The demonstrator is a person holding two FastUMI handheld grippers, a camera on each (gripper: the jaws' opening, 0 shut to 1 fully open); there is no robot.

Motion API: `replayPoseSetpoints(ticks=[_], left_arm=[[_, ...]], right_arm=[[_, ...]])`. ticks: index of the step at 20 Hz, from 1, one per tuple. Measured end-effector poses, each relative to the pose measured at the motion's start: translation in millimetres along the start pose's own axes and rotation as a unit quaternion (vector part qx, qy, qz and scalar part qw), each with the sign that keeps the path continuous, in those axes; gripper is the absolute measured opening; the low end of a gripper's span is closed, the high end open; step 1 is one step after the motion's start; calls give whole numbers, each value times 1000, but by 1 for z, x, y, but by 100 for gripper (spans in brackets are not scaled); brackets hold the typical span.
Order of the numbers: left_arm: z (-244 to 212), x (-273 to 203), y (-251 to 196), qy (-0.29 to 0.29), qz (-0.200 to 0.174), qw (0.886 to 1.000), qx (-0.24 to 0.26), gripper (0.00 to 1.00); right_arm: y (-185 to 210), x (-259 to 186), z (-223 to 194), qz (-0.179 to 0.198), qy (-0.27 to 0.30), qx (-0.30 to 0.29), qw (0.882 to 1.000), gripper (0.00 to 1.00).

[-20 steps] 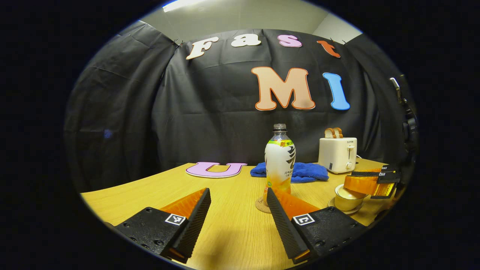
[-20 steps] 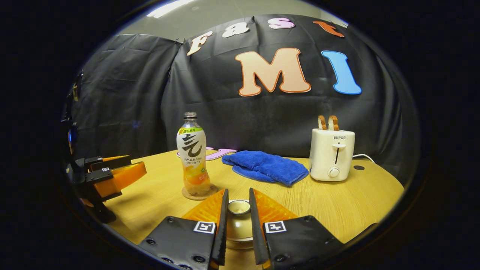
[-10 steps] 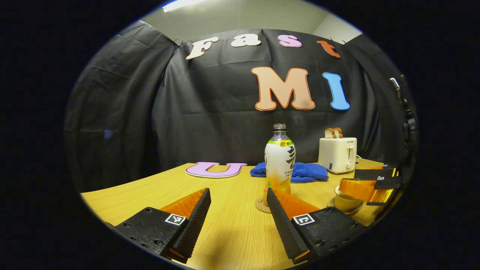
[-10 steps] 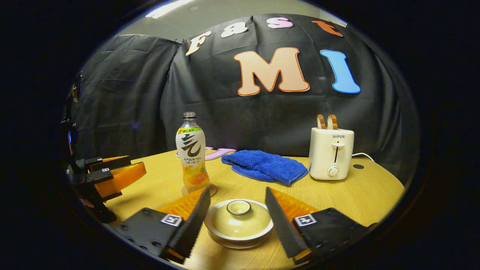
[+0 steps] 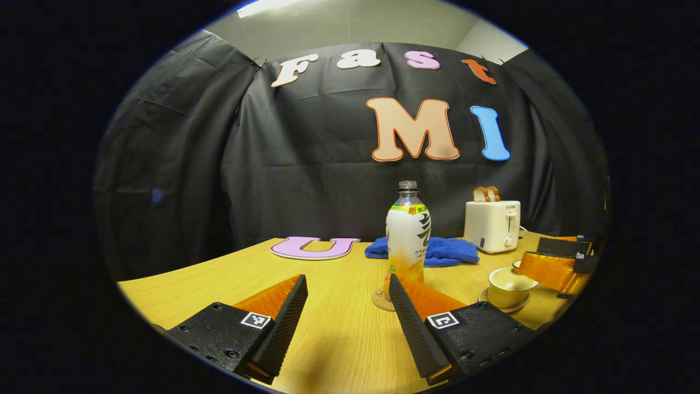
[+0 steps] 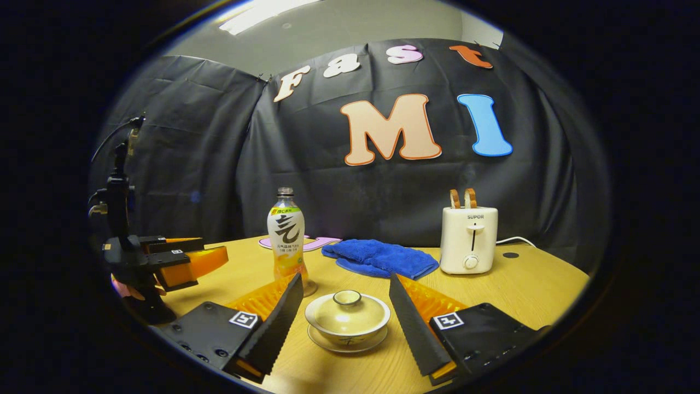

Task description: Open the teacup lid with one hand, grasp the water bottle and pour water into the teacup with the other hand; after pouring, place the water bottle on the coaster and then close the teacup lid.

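Observation:
The water bottle [image 5: 407, 235] stands upright and capless on a round coaster [image 5: 380, 300], just beyond my left gripper [image 5: 346, 279], which is open and holds nothing. The cream teacup [image 6: 348, 328] sits on its saucer with the lid [image 6: 348, 312] on. In the right gripper view it lies between the spread fingers of my right gripper [image 6: 345, 279], which is open and touches nothing. The bottle [image 6: 287, 241] stands to the cup's left. In the left gripper view the teacup [image 5: 508, 285] is at the right, with the right gripper [image 5: 558, 262] just behind it.
A blue towel [image 6: 380, 257] lies at the back of the wooden table [image 6: 519, 290], and a white toaster [image 6: 468, 241] holding two bread slices stands to its right. A hand [image 6: 131, 290] holds the left gripper [image 6: 180, 260] at the table's left edge.
My right gripper was shut on the lid's knob; it opened, left the lid on the cup and drew back and up. The left gripper and the bottle have not moved.

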State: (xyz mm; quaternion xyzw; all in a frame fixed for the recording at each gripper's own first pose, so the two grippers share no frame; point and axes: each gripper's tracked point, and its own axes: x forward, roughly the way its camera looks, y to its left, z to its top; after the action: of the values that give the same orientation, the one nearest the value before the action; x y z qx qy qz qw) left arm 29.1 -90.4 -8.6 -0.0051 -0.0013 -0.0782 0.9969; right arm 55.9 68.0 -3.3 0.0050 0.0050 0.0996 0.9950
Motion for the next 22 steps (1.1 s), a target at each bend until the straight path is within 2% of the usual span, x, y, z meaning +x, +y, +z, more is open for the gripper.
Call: replayPoseSetpoints(ticks=[1, 2, 3, 4, 5, 6, 7, 8, 9, 10, 11, 15, 18, 20, 21, 22], left_arm=[[0, 1, 0, 0, 0, 1000, 0, 88], [1, 1, -1, 0, 0, 1000, 0, 88], [0, 0, 0, 0, 0, 1000, 0, 88], [0, 1, 0, 0, 0, 1000, 0, 88], [0, 0, 0, 0, 0, 1000, 0, 88], [0, 0, 0, 0, 0, 1000, 0, 88], [0, 0, 0, 0, 1, 1000, 0, 88], [0, 1, 1, -1, 3, 1000, 0, 88], [0, 1, 1, 0, 3, 1000, 0, 88], [0, 0, 1, -1, 4, 1000, 0, 88], [0, 0, 3, -1, 5, 1000, 1, 88], [1, 0, 4, -1, 9, 1000, 1, 88], [0, 0, 4, -1, 10, 1000, 1, 88], [0, 0, 4, -1, 10, 1000, 1, 88], [-1, 1, 4, -1, 10, 1000, 1, 88], [-1, 1, 3, -1, 10, 1000, 1, 88]], right_arm=[[-4, -5, 0, -7, 0, 0, 1000, 94], [-10, -10, 1, -14, -1, -1, 1000, 100], [-15, -14, 2, -22, -2, -1, 1000, 94], [-20, -19, 3, -31, -3, -1, 1000, 94], [-26, -24, 3, -43, -3, -2, 999, 99], [-34, -29, 4, -57, -4, -2, 998, 96], [-47, -35, 5, -81, -6, -3, 997, 94], [-56, -40, 5, -101, -6, -4, 995, 98], [-67, -42, 6, -122, -7, -4, 993, 94], [-76, -45, 6, -143, -8, -5, 990, 99], [-86, -48, 7, -170, -8, -7, 985, 98], [-106, -55, 8, -228, -11, -9, 974, 98], [-110, -57, 7, -240, -11, -9, 971, 100], [-110, -58, 8, -239, -11, -9, 971, 98], [-110, -57, 8, -239, -11, -9, 971, 94], [-111, -57, 7, -239, -11, -9, 971, 99]])
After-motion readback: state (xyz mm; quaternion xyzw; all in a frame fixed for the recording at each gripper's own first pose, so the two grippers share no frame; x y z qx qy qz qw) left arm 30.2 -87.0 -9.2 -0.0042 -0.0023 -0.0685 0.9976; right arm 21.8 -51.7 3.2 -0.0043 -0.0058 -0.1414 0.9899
